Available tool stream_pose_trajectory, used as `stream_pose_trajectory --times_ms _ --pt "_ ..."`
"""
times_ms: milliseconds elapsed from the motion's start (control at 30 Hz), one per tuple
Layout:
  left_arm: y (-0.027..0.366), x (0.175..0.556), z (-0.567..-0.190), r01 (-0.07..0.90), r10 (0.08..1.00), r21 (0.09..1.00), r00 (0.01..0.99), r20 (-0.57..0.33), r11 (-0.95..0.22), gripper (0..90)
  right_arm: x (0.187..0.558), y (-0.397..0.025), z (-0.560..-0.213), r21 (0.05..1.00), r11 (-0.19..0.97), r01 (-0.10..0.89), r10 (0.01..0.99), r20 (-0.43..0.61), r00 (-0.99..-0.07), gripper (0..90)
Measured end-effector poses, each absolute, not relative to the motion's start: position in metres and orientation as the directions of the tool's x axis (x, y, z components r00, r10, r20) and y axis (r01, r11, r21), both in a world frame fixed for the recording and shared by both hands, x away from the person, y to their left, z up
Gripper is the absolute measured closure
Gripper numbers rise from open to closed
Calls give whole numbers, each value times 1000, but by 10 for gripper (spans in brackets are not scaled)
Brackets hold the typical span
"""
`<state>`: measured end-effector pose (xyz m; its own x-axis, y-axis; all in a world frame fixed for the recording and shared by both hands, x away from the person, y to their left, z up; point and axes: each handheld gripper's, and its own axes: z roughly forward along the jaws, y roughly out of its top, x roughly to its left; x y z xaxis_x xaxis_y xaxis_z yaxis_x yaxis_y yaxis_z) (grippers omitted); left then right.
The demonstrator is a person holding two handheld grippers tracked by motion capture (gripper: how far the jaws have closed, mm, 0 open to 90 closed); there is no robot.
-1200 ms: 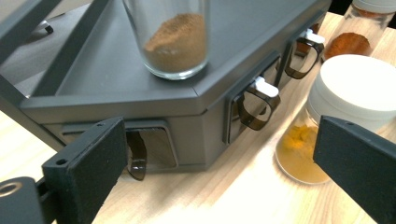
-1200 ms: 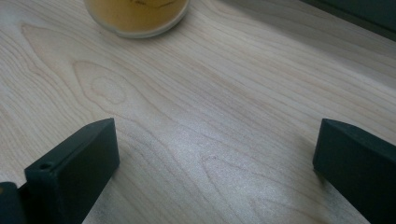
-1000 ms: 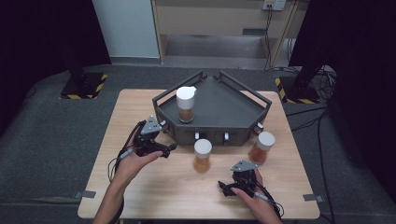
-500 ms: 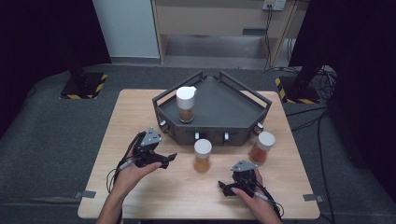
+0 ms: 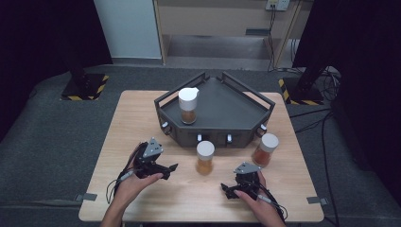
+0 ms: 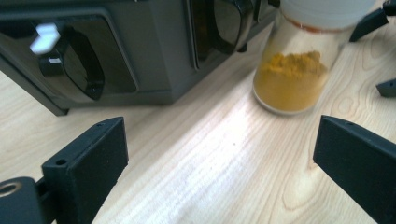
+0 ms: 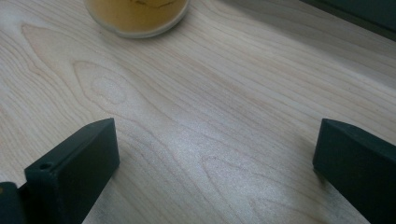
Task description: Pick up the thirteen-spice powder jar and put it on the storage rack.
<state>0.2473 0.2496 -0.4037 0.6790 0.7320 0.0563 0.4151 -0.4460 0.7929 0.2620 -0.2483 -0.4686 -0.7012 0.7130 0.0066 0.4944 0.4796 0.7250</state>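
Observation:
Three white-lidded spice jars are in sight. One jar (image 5: 188,105) stands on the dark grey tray (image 5: 236,111). A jar of yellow powder (image 5: 204,157) (image 6: 292,74) stands on the table in front of the tray. A reddish-brown jar (image 5: 265,150) is near the tray's right corner. My left gripper (image 5: 169,171) (image 6: 219,172) is open, low over the wood, left of the yellow jar and pointing at it. My right gripper (image 5: 226,191) (image 7: 215,172) is open near the front edge, with the yellow jar's base (image 7: 135,14) ahead of it. Neither holds anything.
The tray's front wall (image 6: 116,51) with its knobs stands close ahead of the left gripper. The wooden table (image 5: 137,118) sits on grey carpet. Cables trail from both grippers toward the near edge.
My left gripper has drawn back from the tray's left front corner toward the near edge of the table. The right gripper and the jars have stayed put.

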Motion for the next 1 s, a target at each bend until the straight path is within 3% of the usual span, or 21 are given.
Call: stream_pose_trajectory --times_ms 733,1000 --pt "268 214 -422 489 787 762 616 42 -424 20 262 -248 -469 725 479 494 713 7 -701 4" --pt "278 206 -429 557 831 737 556 12 -383 22 262 -248 -469 725 479 495 714 7 -700 4"
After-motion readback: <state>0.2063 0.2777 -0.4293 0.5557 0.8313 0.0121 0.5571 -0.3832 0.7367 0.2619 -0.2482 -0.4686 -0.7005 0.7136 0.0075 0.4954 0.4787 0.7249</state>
